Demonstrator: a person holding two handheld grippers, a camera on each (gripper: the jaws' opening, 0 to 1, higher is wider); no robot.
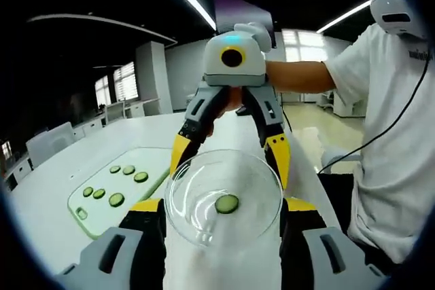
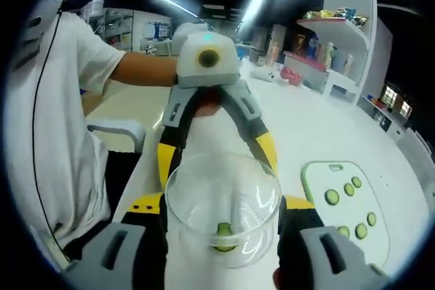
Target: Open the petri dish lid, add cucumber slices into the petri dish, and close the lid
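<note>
Both grippers, left gripper [image 1: 224,212] and right gripper [image 2: 221,212], have their jaws spread around the petri dish [image 1: 223,197] holding one cucumber slice [image 1: 227,204], seemingly seating its lid; more slices wait on the cutting board [image 1: 102,212] beside the dish.

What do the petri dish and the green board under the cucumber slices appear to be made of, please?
Petri dish: clear and glossy, glass or plastic; the table shows through and highlights curve along its rim. Green board: likely matte plastic, pale green with a lighter rounded edge and even colour.
</note>
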